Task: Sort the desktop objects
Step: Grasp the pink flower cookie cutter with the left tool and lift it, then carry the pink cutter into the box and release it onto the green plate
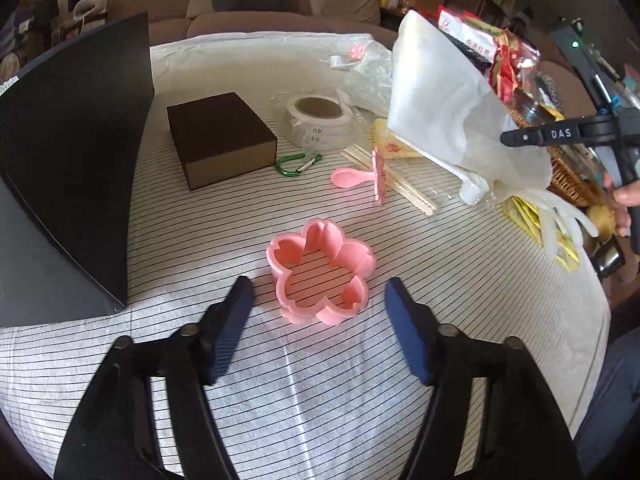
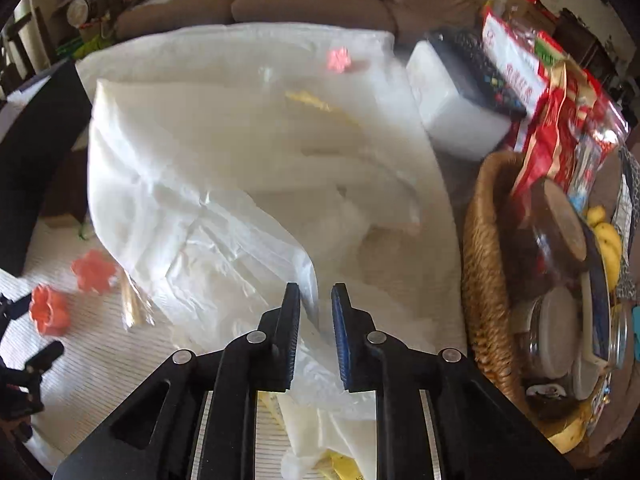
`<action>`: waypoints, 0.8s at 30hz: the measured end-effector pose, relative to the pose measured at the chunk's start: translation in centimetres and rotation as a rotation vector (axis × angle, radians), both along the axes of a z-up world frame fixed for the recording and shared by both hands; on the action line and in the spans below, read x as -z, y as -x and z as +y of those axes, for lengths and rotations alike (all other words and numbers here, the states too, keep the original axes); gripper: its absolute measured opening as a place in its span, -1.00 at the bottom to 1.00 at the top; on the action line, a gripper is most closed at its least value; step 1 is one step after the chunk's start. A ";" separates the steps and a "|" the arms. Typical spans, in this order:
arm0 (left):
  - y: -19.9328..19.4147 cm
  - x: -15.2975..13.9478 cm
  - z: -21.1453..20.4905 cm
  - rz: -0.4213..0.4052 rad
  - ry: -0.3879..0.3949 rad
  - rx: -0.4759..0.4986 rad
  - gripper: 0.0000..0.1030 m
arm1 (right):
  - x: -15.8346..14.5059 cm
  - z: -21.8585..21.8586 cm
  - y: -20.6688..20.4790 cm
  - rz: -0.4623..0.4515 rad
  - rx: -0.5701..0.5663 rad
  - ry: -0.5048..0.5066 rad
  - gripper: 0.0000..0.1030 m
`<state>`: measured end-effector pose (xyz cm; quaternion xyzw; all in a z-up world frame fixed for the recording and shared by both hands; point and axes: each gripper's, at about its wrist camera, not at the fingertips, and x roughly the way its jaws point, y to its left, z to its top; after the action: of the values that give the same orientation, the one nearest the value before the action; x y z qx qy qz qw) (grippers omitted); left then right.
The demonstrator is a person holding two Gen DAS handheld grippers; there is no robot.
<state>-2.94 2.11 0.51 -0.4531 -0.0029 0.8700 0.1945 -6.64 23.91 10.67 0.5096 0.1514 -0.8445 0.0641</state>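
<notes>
My right hand-held gripper (image 2: 315, 300): jaws narrowly apart, a translucent white plastic bag (image 1: 448, 112) hanging between the pads; cannot tell whether they pinch it. The bag is lifted above the striped tabletop (image 1: 304, 400), beside a woven wicker basket (image 2: 486, 264). My left hand-held gripper (image 1: 320, 300): jaws spread, empty, poised just short of a pink flower-shaped plastic mould (image 1: 320, 276). Beyond it, a pink plastic spoon (image 1: 352, 178), brown cardboard box (image 1: 220, 138), white tape roll (image 1: 320, 120).
</notes>
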 end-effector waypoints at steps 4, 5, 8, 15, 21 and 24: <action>-0.1 -0.9 -0.9 -0.013 -0.062 -0.003 -0.25 | -4.3 -0.7 -3.1 0.165 0.041 0.037 0.24; -0.2 -1.3 -1.0 -0.003 -0.063 -0.003 -0.25 | -5.6 -1.5 -4.2 0.217 0.014 0.060 0.27; -0.4 -2.8 -1.3 0.017 -0.093 -0.007 -0.25 | -8.7 -5.1 -6.6 0.283 -0.112 0.136 0.32; -1.9 -9.1 -3.5 0.115 -0.194 -0.004 -0.25 | -5.9 -13.1 -6.3 0.105 -0.371 0.323 0.09; -2.4 -12.4 -7.0 0.167 -0.262 -0.026 -0.25 | 1.9 -15.1 -3.8 -0.015 -0.399 0.256 -0.34; -1.9 -13.1 -8.9 0.166 -0.298 -0.055 -0.25 | 4.0 -15.2 -2.6 -0.017 -0.374 0.200 -0.29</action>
<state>-1.01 -6.78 13.58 -0.3455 -0.1283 0.8994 0.2353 -4.03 8.66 6.66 0.4709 0.1585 -0.8244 0.2712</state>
